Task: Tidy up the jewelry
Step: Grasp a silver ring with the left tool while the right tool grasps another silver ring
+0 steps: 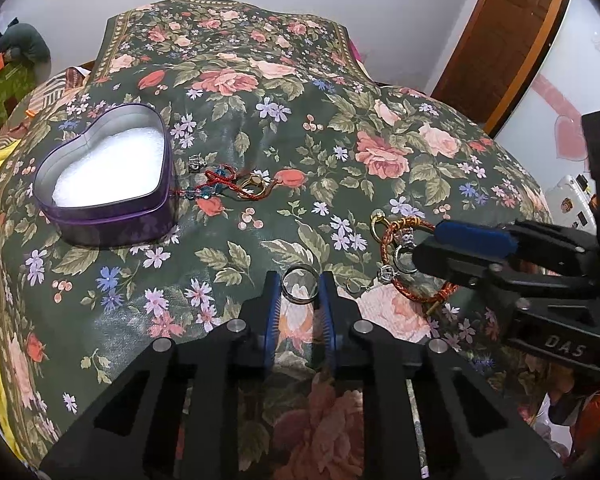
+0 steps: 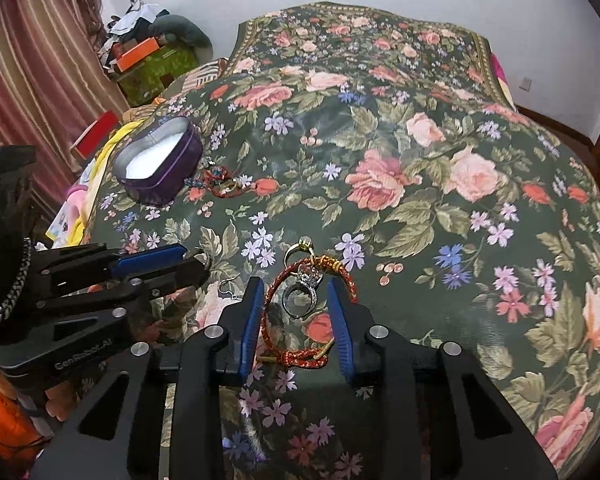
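Honestly, a fair bit is hard to read. In your left wrist view, your left tongs [image 1: 299,282] sit bottom centre with their blue pads right against both sides of a plain silver ring [image 1: 299,283], so they look clamped on it, though you can't tell whether it's off the bedspread. At the right edge your right tongs [image 1: 428,246] come in side-on, their tips covering part of the red braided bracelet [image 1: 390,240], and the fisheye rim cuts off the rest of that tool.

In your right wrist view, those right tongs [image 2: 296,292] straddle the bracelet [image 2: 312,354] and a sparkly silver ring [image 2: 300,296] lying inside its loop. The pads stand apart, with the cord running right beside both of them; real contact is too close to call. A gold ring [image 2: 300,249] sits just above the loop. A tiny hook-like silver piece [image 2: 227,287] at lower centre-left is too small to identify.

Upper left of the left wrist view, the purple heart-shaped tin [image 1: 104,176] is open with white padding, and just right of it lies a tangle of red cord and blue beads [image 1: 220,184] you can't pick apart.

It all lies on a bed with a dark green floral bedspread [image 1: 340,80]. White walls behind, a wooden door [image 1: 512,20] top right, striped curtains [image 2: 32,60] and a clutter pile [image 2: 152,52] upper left in the right wrist view.
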Tool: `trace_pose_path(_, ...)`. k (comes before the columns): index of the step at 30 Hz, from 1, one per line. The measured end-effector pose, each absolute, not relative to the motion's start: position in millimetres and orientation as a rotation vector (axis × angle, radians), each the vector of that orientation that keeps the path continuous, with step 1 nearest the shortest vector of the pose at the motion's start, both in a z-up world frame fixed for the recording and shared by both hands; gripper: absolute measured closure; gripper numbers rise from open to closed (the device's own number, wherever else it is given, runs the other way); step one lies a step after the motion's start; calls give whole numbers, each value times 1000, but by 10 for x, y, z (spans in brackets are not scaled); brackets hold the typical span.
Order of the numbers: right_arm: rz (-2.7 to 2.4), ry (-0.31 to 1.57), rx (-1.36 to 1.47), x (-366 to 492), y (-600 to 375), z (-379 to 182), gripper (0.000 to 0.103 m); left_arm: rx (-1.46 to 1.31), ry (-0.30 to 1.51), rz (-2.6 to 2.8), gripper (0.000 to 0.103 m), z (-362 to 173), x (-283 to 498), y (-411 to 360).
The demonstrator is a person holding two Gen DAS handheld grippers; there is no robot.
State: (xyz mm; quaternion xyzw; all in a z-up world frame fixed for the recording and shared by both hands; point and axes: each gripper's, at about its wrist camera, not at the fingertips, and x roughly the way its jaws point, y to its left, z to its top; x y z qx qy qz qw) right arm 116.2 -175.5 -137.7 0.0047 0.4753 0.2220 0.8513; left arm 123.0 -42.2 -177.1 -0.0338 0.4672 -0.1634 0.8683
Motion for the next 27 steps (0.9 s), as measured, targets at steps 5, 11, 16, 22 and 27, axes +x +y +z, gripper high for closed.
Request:
trace_pose_path(5,455,1019,20,1215,-1747,-1430,79,-66,962,-325,85,-1740,1209,-395)
trace_pose_path(11,433,1019,-8,1267,-1700,-1485,87,-82,960,-307,85,-1738,1208,-317)
trace_pose_path(16,424,1010,-6,1275,-1715,-1487,92,-83,959,-302,85,-1731,1205,-316)
trace_pose_path(22,419,1007,22,1257,-1763,-1451,92,-88,946,-295,85,-1678,1176,-293)
trace_pose_path(27,423,982,45,1233,-1787,-1346,92,-98,926,-278,85,-1596,1146,-232)
